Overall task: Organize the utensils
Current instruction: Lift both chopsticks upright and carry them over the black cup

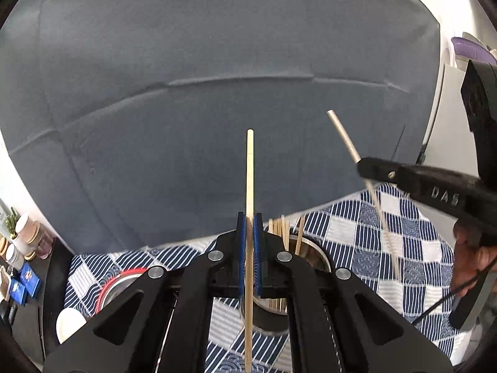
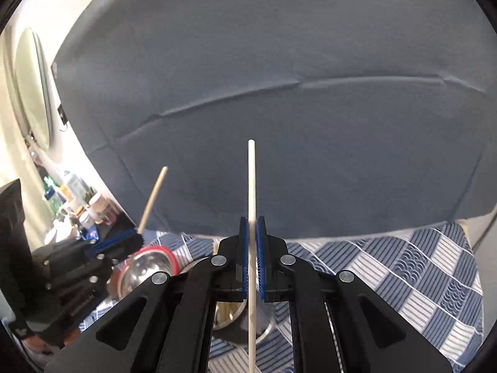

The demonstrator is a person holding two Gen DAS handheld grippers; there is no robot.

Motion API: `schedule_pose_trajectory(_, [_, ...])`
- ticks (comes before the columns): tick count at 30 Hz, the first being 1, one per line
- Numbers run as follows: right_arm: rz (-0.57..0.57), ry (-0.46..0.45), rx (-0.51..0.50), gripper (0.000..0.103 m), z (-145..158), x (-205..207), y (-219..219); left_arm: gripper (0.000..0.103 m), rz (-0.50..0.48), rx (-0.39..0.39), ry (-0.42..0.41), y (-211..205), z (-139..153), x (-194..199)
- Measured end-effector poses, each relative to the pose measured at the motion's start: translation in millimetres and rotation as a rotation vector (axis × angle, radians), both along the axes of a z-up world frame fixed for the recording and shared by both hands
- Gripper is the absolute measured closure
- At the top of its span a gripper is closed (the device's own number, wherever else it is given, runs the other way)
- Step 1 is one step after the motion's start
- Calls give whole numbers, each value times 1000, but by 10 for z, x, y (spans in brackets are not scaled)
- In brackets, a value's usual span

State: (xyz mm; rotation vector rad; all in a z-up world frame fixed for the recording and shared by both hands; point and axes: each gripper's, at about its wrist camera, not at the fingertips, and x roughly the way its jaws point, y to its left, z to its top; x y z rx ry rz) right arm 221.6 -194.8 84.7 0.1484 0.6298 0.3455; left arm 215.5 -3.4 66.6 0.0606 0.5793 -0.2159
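My left gripper [image 1: 249, 227] is shut on a wooden chopstick [image 1: 249, 168] held upright above the table. Just behind it a steel holder cup [image 1: 310, 248] holds several wooden chopsticks [image 1: 281, 228]. My right gripper [image 2: 252, 227] is shut on a thin white stick [image 2: 251, 174], also upright; in the left wrist view it shows at the right [image 1: 365, 168] with the white stick [image 1: 343, 135] tilted. In the right wrist view the left gripper [image 2: 136, 236] shows at the left with its chopstick [image 2: 153, 195], and the steel cup [image 2: 230, 314] sits below my fingers.
A blue-and-white checked cloth [image 1: 388, 248] covers the table. A red-rimmed steel bowl [image 2: 146, 270] stands at the left, with a white spoon [image 1: 70, 323] beside it. A grey backdrop [image 1: 217, 77] hangs behind. Jars and bottles [image 2: 77, 202] crowd a shelf at far left.
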Motion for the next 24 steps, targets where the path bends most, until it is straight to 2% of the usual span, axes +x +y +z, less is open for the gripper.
schedule_pose_trajectory(11, [42, -83, 175, 98, -72, 284, 98, 98, -24, -134, -56, 64, -59, 267])
schedule_pose_trajectory(13, [43, -96, 198, 98, -113, 328, 119, 98, -31, -181, -70, 110, -95, 286])
schedule_pose_trajectory(17, [57, -124, 231, 98, -214, 384, 178, 98, -31, -283, -111, 206, -206, 279])
schedule_pose_trajectory(24, [75, -156, 238, 98, -497, 365, 264, 98, -32, -366, -208, 253, -439, 217])
